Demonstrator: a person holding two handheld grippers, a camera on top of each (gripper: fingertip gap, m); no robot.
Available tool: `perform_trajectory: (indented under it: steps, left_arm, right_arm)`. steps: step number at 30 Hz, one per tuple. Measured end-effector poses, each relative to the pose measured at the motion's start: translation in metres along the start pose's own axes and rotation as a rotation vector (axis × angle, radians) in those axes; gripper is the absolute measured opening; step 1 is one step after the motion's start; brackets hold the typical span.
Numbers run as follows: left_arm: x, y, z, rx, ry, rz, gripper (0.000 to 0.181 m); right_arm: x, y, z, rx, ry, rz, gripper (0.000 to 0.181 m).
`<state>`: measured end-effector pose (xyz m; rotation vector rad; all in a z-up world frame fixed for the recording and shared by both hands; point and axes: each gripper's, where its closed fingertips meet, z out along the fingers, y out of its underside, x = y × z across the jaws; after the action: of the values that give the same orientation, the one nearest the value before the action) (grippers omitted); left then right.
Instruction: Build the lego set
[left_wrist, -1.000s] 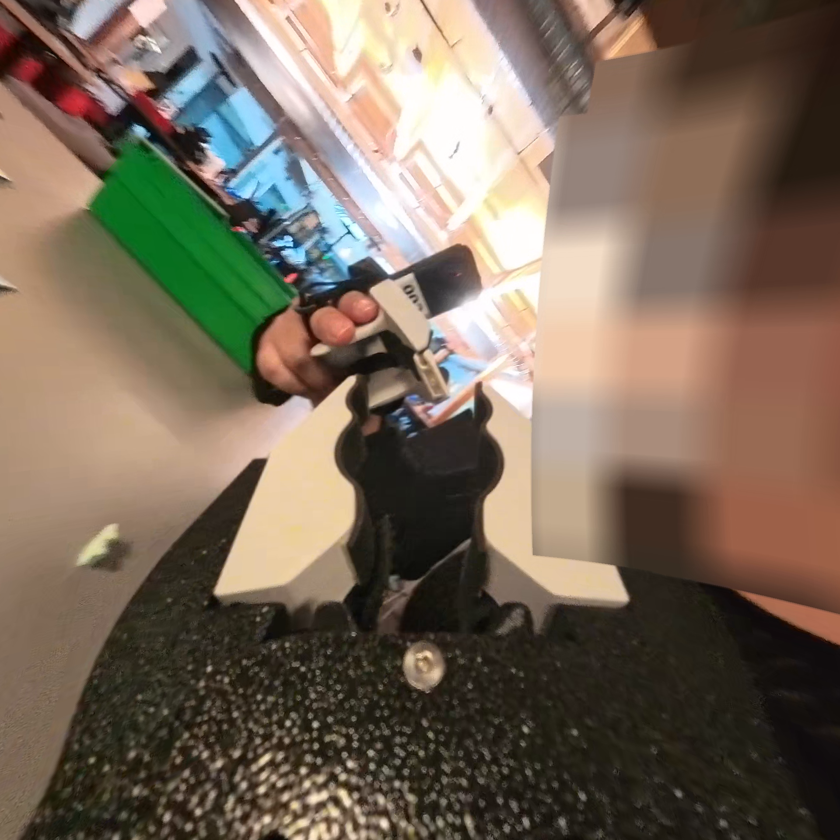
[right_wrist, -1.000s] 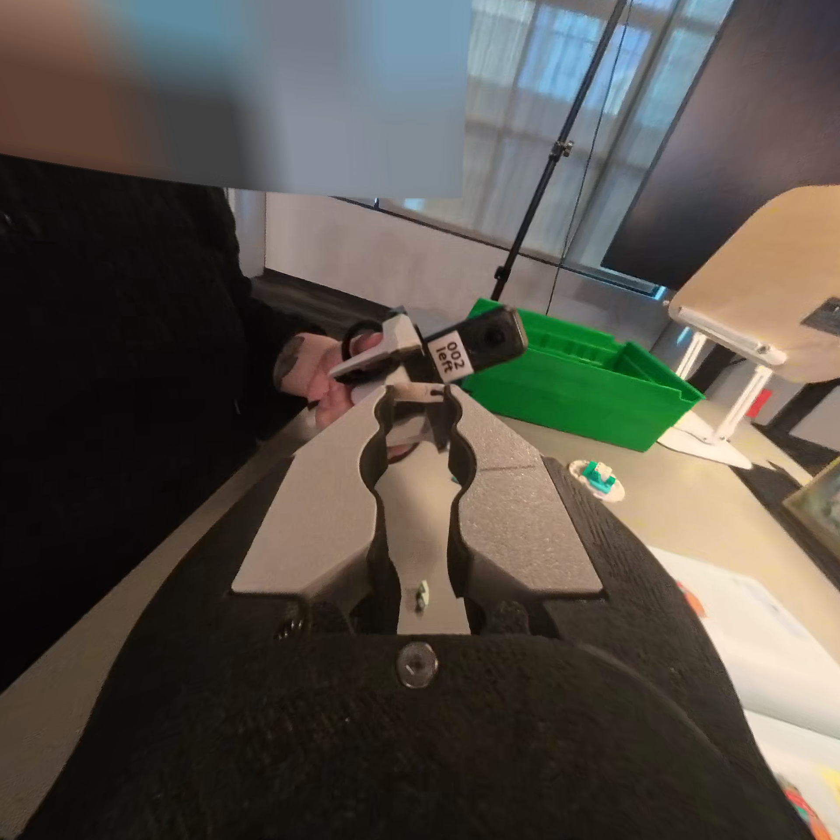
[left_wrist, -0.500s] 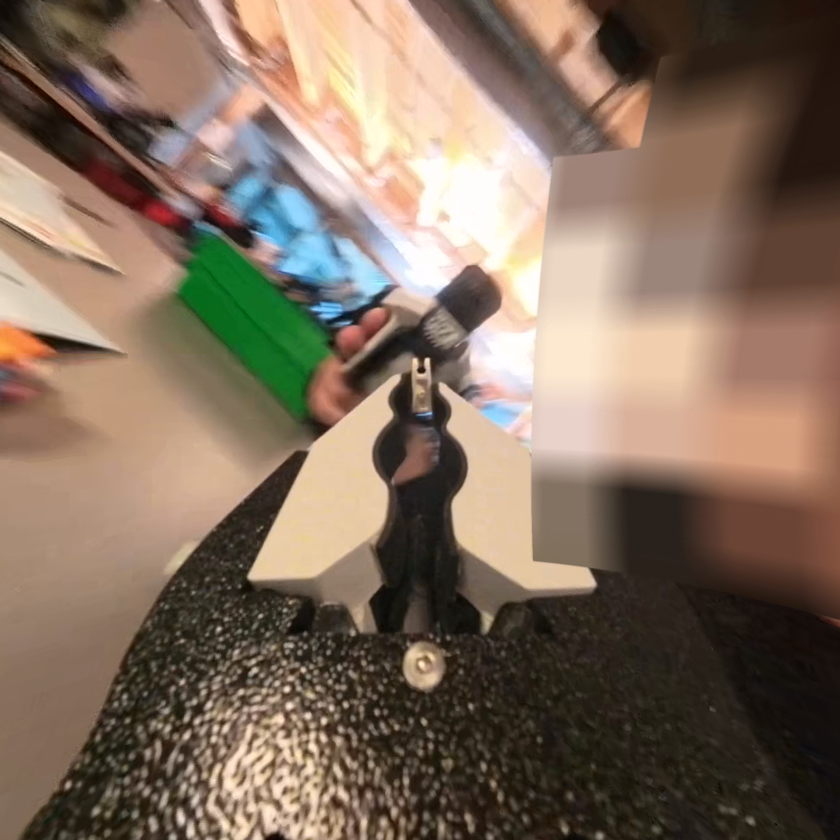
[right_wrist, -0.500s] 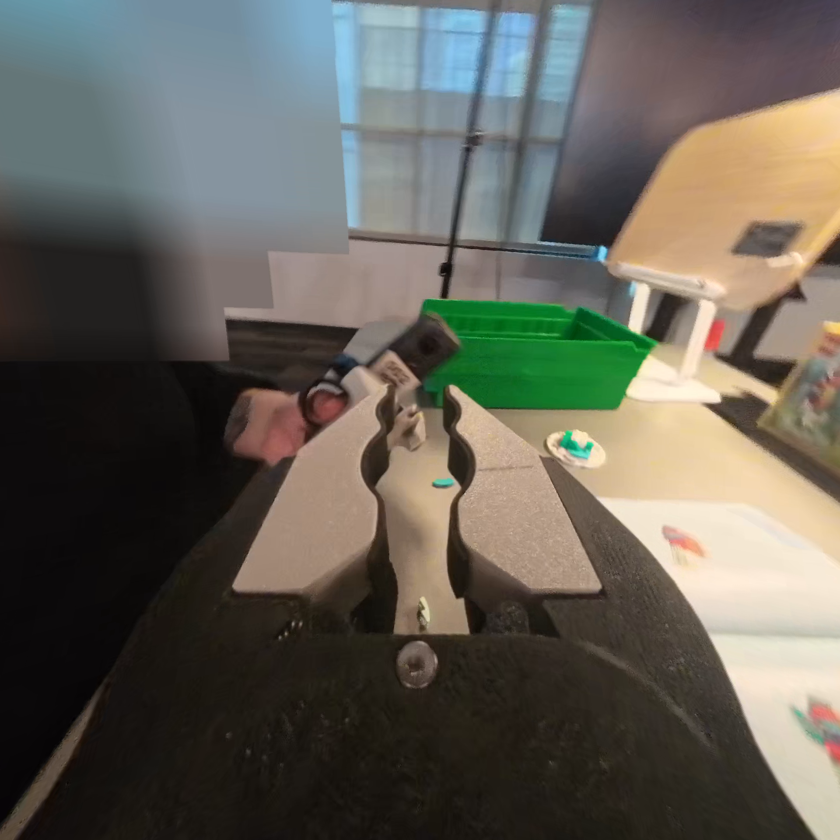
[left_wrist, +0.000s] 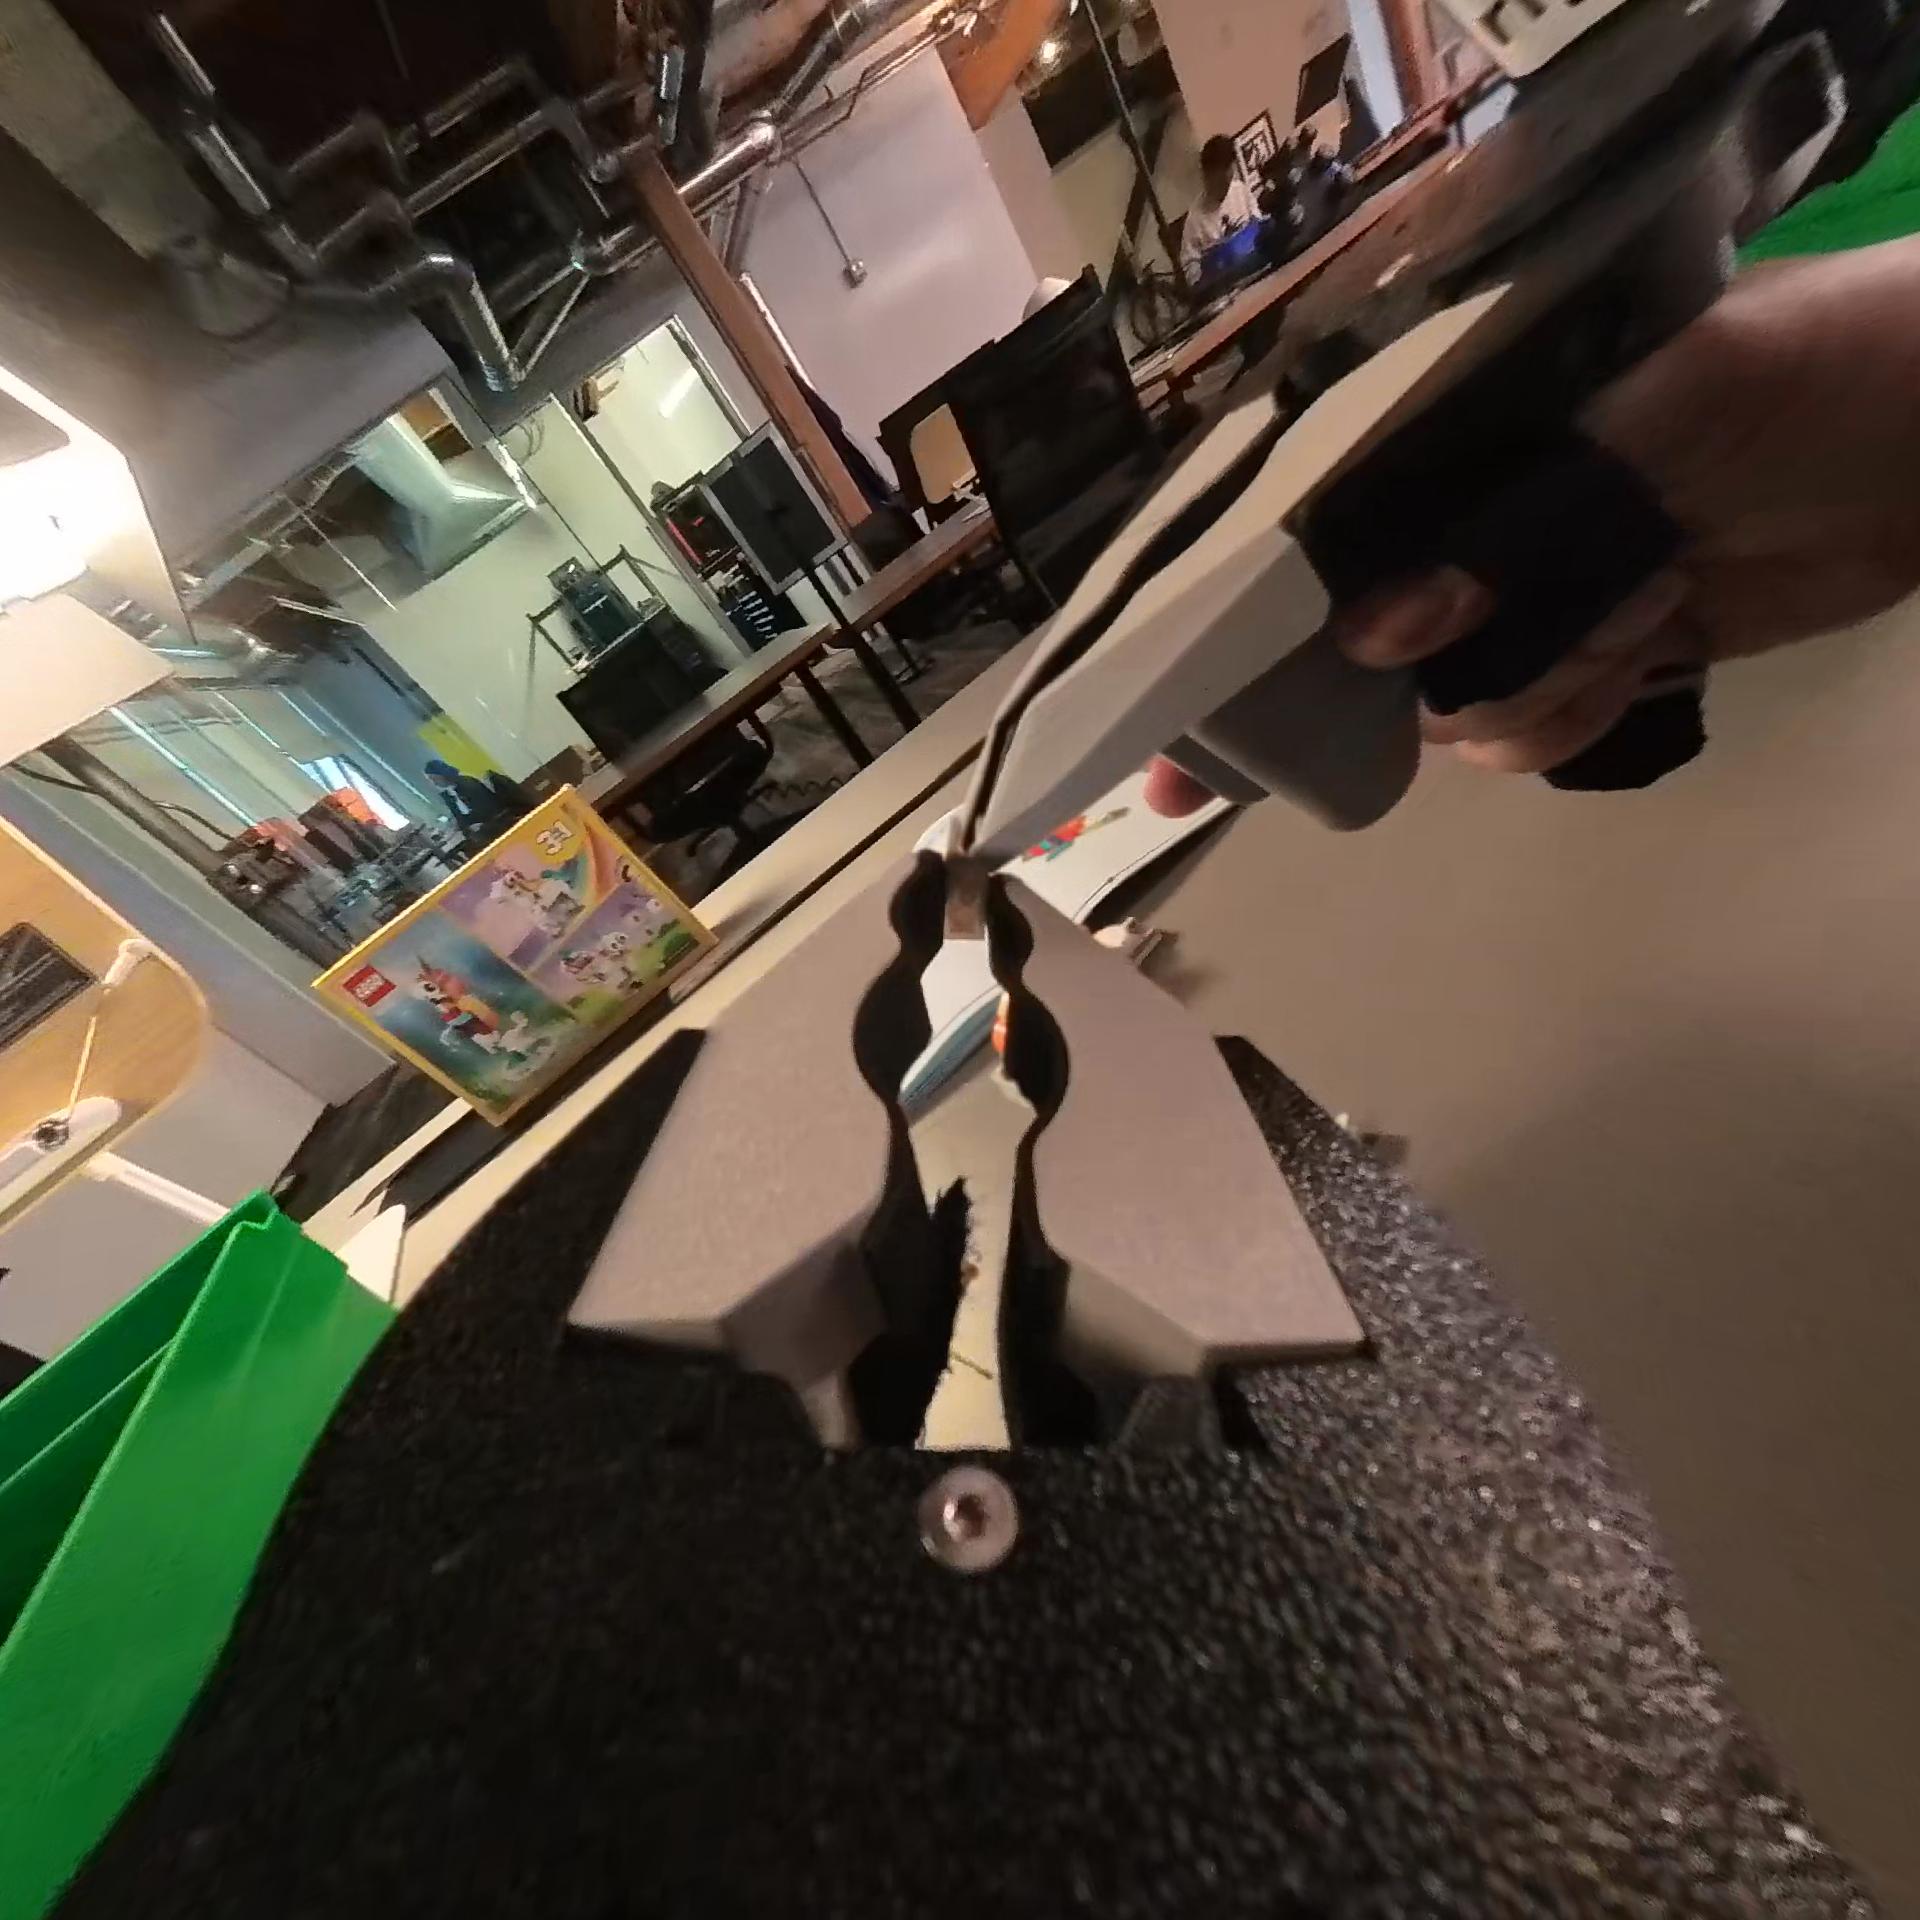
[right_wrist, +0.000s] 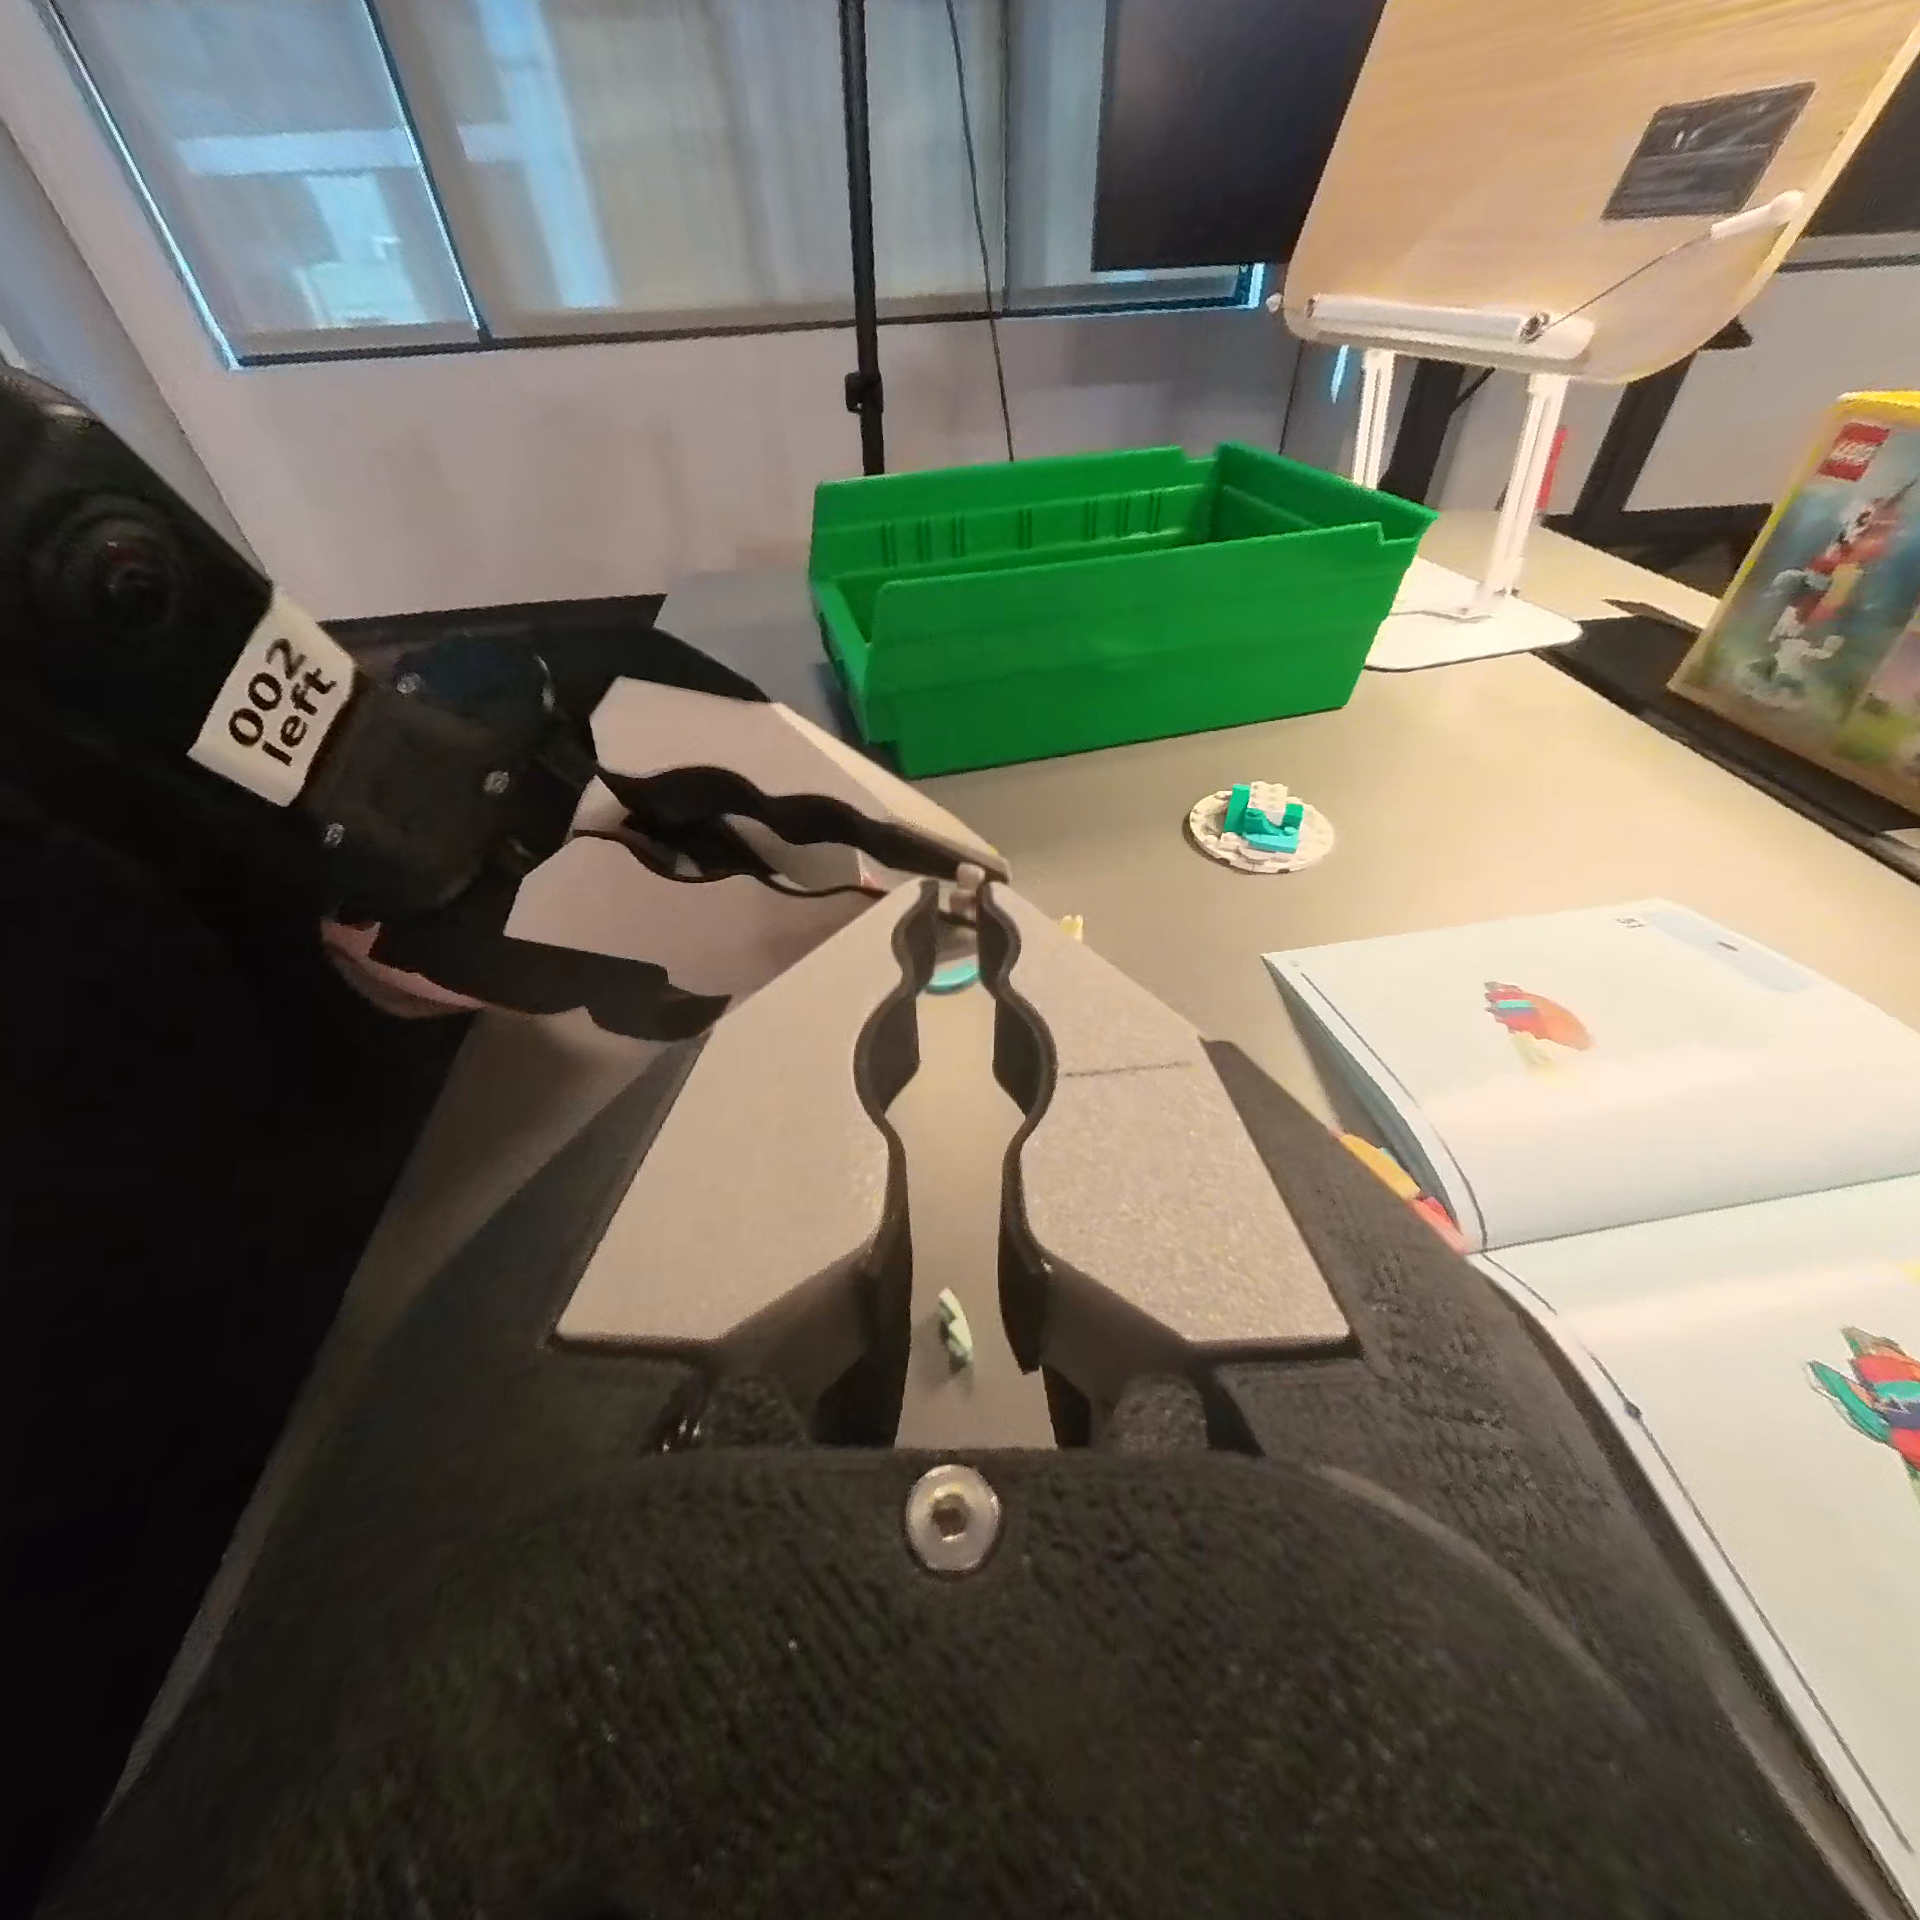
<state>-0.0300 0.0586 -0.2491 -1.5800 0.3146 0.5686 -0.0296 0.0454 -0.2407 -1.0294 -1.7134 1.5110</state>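
A small grey lego piece (right_wrist: 967, 885) is pinched between the tips of both grippers above the table. My left gripper (left_wrist: 962, 900) is shut on the piece (left_wrist: 962, 906); it comes in from the left in the right wrist view (right_wrist: 961, 854). My right gripper (right_wrist: 962, 900) has its tips closed around the same piece; it reaches in from the upper right in the left wrist view (left_wrist: 966, 847). A partial build (right_wrist: 1259, 819), teal and white bricks on a round white plate, sits on the table beyond the grippers.
A green bin (right_wrist: 1101, 613) stands at the back, with a wooden book stand (right_wrist: 1558, 156) to its right. An open instruction booklet (right_wrist: 1610, 1060) lies at right. The set's box (right_wrist: 1818, 634) stands far right. A teal round piece (right_wrist: 951, 979) and a pale green piece (right_wrist: 951, 1340) lie under my right gripper. My two grippers' fingertips are within a few centimetres of each other. Left tips and right tips are each some 25 cm from the partial build (right_wrist: 1259, 819).
Both grippers swung round from facing the person and came down towards the table. They have come tip to tip. My right gripper's fingers have narrowed onto the grey piece held by the left.
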Motion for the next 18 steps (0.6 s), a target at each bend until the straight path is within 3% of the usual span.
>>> perform_trajectory:
  steps: [10, 13, 15, 18]
  left_arm:
    - [0.005, 0.004, 0.002, -0.007, -0.034, 0.151, 0.007]
    - [0.029, 0.017, 0.003, -0.068, 0.198, -0.023, 0.012]
    - [0.052, 0.027, -0.006, -0.172, 0.442, -0.220, 0.048]
    - [0.056, 0.035, -0.013, -0.200, 0.555, -0.319, 0.056]
  right_arm:
    - [0.003, 0.008, 0.000, -0.042, 0.009, -0.049, 0.003]
    - [0.004, 0.024, -0.006, -0.146, -0.020, -0.104, 0.003]
    - [0.002, 0.042, -0.013, -0.250, -0.065, -0.133, 0.003]
    - [-0.010, 0.067, -0.024, -0.396, -0.154, -0.183, 0.003]
